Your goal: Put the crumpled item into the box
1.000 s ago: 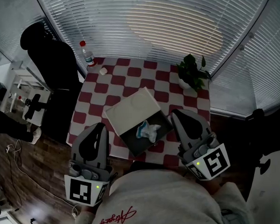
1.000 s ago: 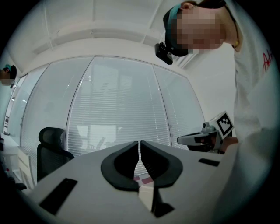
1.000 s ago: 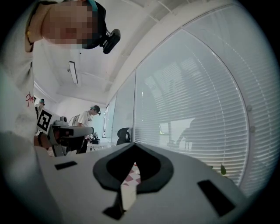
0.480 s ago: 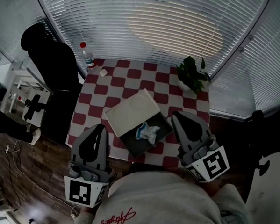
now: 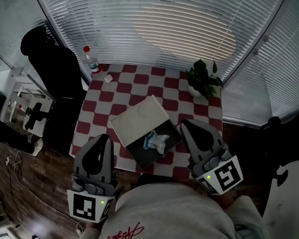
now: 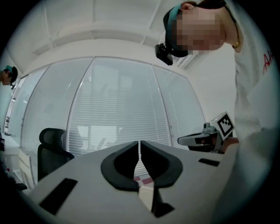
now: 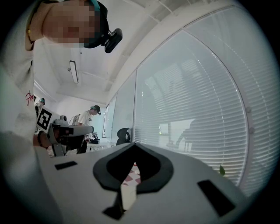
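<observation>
Holding both tongs low and close to the body, the person's grey sweatshirt (image 5: pixel 169 215) cuts off the hands and the near edge of the surface. Left tongs (image 5: pixel 104 140) are closed down to a thin slit with nothing in them. Right tongs (image 5: pixel 186 124) are fully closed and also empty. Both sit at the near side of the red-and-white checked surface (image 5: pixel 132 85), one on each side of the box (image 5: pixel 147 154).

The box is open and dark inside. Its white lid (image 5: pixel 139 119) lies back on the far-left side; how it joins the box is unclear. The crumpled item (image 5: pixel 156 139), white with some blue, lies inside the box, touching neither tongs.

Farther off is a small white object (image 5: pixel 108 78), too small to identify. A red-capped bottle (image 5: pixel 91 58) is at the far-left corner and a potted plant (image 5: pixel 203 79) at the far-right. A black chair (image 5: pixel 54 61) stands to the left, partly lost in shadow.
</observation>
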Demonstrator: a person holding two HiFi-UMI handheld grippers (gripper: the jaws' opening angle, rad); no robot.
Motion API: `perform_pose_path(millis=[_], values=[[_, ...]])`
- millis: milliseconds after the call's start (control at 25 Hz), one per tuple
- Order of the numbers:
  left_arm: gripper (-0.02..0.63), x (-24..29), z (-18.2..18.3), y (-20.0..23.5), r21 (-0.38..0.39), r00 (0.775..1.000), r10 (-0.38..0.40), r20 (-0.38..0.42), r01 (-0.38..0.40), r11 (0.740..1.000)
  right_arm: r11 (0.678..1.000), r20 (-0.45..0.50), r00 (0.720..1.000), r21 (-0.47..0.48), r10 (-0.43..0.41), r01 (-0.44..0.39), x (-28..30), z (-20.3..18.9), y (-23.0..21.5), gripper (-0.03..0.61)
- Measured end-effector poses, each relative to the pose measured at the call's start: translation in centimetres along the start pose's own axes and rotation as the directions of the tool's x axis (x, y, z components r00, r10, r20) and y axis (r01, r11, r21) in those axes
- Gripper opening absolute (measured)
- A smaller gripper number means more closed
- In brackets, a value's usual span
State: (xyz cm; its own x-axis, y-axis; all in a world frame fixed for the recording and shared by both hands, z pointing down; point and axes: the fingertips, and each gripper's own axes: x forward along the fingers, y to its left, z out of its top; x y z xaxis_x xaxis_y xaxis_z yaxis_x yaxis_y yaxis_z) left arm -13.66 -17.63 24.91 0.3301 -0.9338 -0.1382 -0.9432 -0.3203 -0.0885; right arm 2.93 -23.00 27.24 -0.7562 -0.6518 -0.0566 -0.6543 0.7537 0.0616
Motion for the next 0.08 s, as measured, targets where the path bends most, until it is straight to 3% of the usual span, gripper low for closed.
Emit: perform_pose_path(millis=[80], values=[[0.028,0.02,-0.03,-0.10,-0.001,1.000,-0.001,-0.004,0.001,1.000,1.000,0.002,1.000,-0.001,0.000,0.000,-0.03,0.06,-0.01,0.009]])
